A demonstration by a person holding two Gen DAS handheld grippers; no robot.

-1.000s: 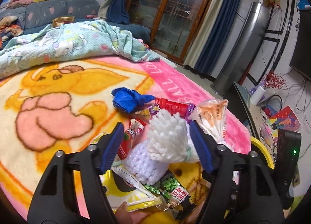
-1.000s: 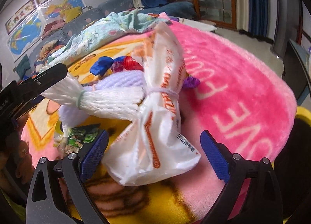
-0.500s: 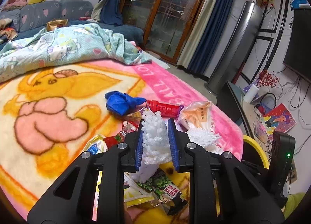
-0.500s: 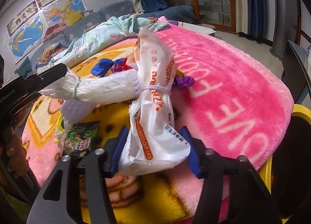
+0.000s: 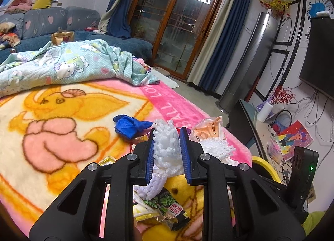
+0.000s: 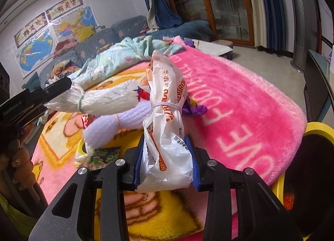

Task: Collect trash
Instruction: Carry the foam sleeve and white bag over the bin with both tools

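Both cams ride the grippers, tilted down over the pink blanket, super close. Left one faces the glass doors, right one the sofa wall. Both catch the white foam netting.

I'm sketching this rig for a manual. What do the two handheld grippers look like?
Both the left gripper and the right gripper are matte black frames with triangular cut-outs, round silver bolts and ribbed blue pads on the fingers. The left gripper's side carries white "GenRobot.AI" lettering, seen from the right wrist camera.
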